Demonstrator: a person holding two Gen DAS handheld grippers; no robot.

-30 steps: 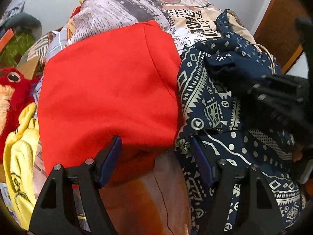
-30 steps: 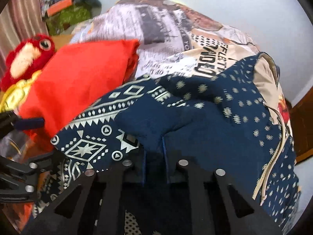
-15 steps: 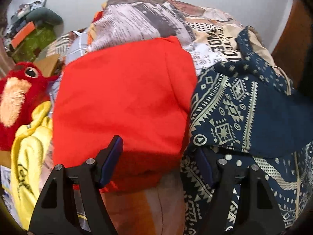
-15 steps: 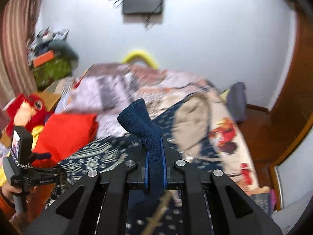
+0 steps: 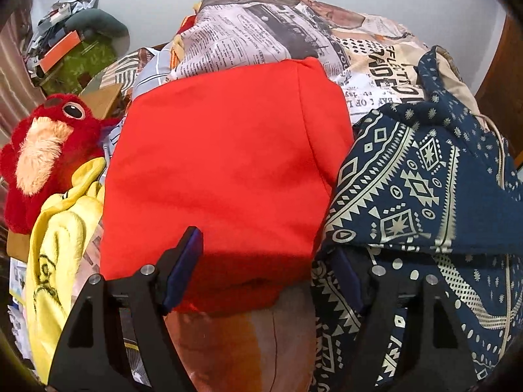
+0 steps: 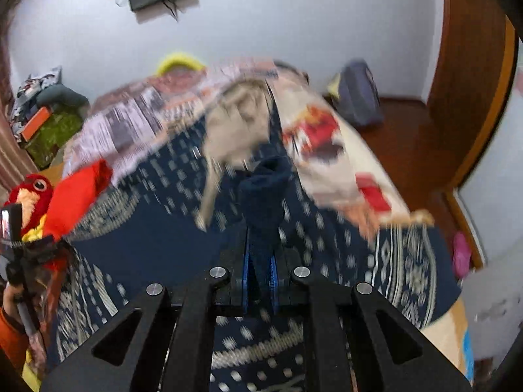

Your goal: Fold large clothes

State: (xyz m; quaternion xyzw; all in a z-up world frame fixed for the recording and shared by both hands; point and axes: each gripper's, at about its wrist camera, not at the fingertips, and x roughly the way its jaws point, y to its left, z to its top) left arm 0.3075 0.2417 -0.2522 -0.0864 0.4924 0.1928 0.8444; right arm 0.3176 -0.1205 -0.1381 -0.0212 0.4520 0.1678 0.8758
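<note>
Lifted navy hoodie (image 6: 268,192) pinched in right tool (image 6: 260,281), left tool (image 5: 266,271) opening, nothing between

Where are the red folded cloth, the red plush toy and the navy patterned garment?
red folded cloth (image 5: 225,170), left wrist view, middle of its top face
red plush toy (image 5: 42,150), left wrist view, its pale face patch
navy patterned garment (image 5: 421,189), left wrist view, its printed band

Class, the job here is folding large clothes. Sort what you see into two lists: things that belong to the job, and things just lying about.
Job:
- navy patterned hooded garment, its dark cuff pinched in the right gripper
- left gripper, jaws opening, empty
- folded red garment

Lying about:
- red plush bird
- yellow cloth
- newspaper-print bedcover
</note>
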